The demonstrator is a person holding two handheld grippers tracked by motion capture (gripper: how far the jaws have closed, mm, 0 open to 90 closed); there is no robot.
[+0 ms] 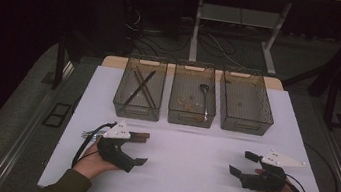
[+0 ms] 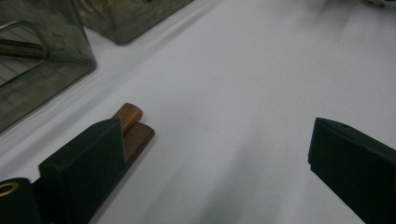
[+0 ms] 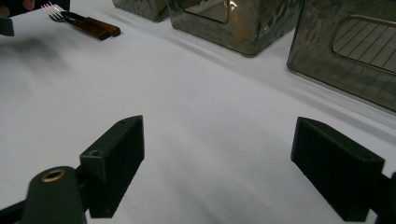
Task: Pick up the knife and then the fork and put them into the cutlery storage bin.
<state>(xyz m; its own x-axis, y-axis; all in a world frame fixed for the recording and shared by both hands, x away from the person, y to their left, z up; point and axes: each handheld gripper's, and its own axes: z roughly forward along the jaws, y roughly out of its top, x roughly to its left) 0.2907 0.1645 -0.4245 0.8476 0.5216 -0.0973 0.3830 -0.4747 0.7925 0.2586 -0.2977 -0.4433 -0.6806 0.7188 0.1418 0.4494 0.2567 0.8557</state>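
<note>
Left gripper view: wooden-handled metal forks (image 2: 133, 128) lie beside the gaping left gripper (image 2: 215, 163).
Light, stiff, slippery tines; grip the wood handles.

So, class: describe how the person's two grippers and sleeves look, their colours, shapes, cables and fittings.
Each hand holds a black two-jaw tool. The left gripper and right gripper both carry a pale three-cornered plate on top, dotted with small dark marks, and trail a black cable. In the gripper views the jaws are blocky, matt black wedges, with a brass-coloured ring set into the body beside one jaw. The sleeves are olive green.
</note>
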